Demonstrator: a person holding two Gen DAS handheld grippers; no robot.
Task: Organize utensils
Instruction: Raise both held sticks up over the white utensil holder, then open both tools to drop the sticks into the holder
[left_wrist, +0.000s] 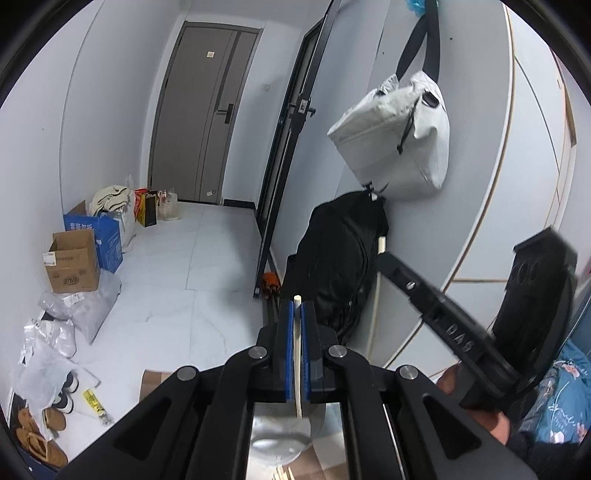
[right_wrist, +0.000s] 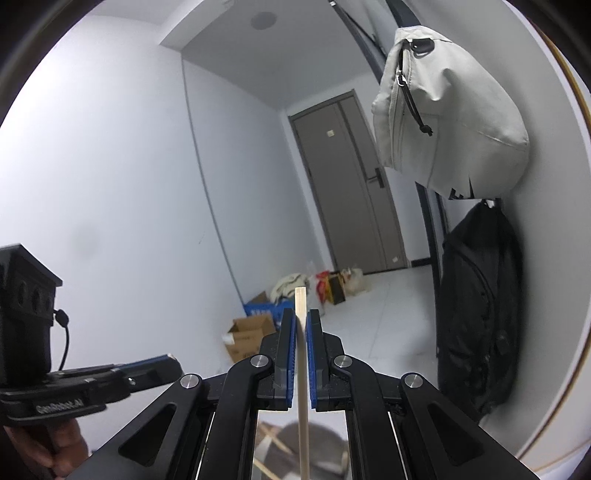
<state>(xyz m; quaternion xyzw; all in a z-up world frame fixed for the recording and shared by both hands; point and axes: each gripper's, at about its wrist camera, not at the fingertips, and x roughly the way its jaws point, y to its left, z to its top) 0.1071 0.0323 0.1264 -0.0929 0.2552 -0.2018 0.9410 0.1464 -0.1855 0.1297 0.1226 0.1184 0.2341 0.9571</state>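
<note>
Nearest to us, our left gripper (left_wrist: 296, 314) is clamped on a pale chopstick (left_wrist: 297, 354), whose tip pokes just past the blue pads (left_wrist: 289, 339). Our right gripper (right_wrist: 301, 321) likewise pinches a second chopstick (right_wrist: 302, 369), which runs straight between its pads and juts out above them. Below both tools we glimpse a grey round container (left_wrist: 280, 439) with more sticks by it. Each view catches the other gripper at its edge, held in a hand (right_wrist: 48, 446). Beyond them we see a black backpack (left_wrist: 340, 254) against the wall, with a white bag (left_wrist: 395, 140) hanging above it. Farther off, cardboard boxes (left_wrist: 72, 264) and bags sit on the tiled floor (left_wrist: 207, 258), and a grey door (left_wrist: 203, 110) closes the hallway.
</note>
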